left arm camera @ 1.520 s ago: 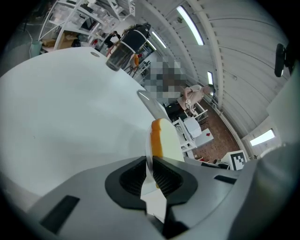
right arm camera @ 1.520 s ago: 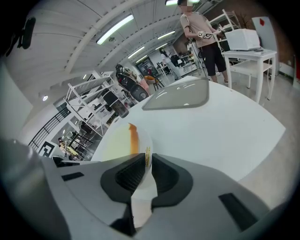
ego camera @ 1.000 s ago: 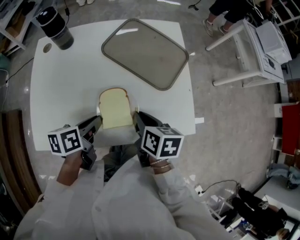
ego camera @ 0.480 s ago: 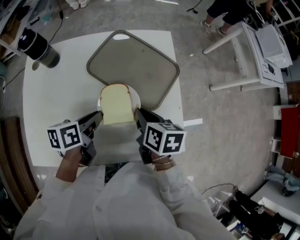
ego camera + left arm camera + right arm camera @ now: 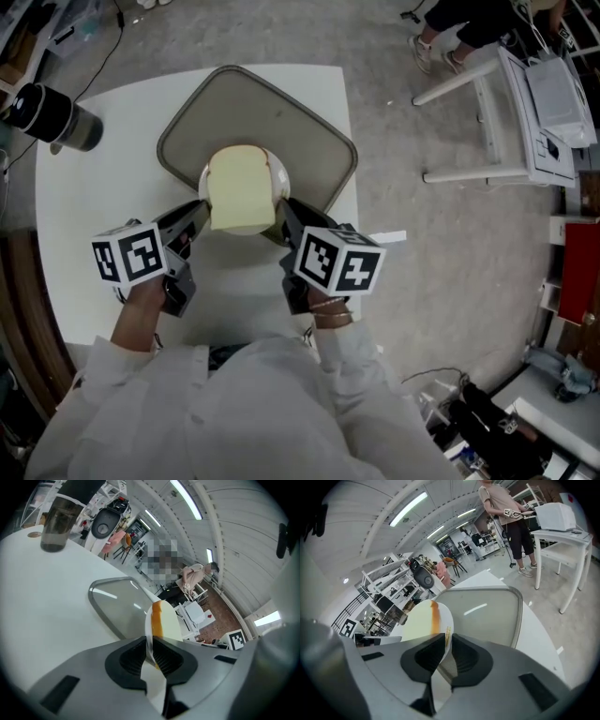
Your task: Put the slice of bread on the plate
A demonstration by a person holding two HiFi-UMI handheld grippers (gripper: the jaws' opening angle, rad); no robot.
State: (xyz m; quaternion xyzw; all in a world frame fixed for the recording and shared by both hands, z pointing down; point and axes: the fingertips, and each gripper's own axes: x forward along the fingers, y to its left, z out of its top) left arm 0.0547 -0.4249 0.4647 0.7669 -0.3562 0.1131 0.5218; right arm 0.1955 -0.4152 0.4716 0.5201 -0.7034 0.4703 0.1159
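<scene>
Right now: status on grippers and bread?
Left gripper and right gripper both shut on plate rim. Bread slice lies on plate, over tray. Nothing in the way.

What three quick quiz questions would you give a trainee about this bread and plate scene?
1. True or false: the slice of bread lies on the white plate.
2. What are the left claw and the right claw both shut on? A: the bread; B: the plate's rim; C: nothing.
3. Fill in: in the head view, the grey ___ shows beneath the plate.

Key: 1 true; 2 B; 3 tray.
</scene>
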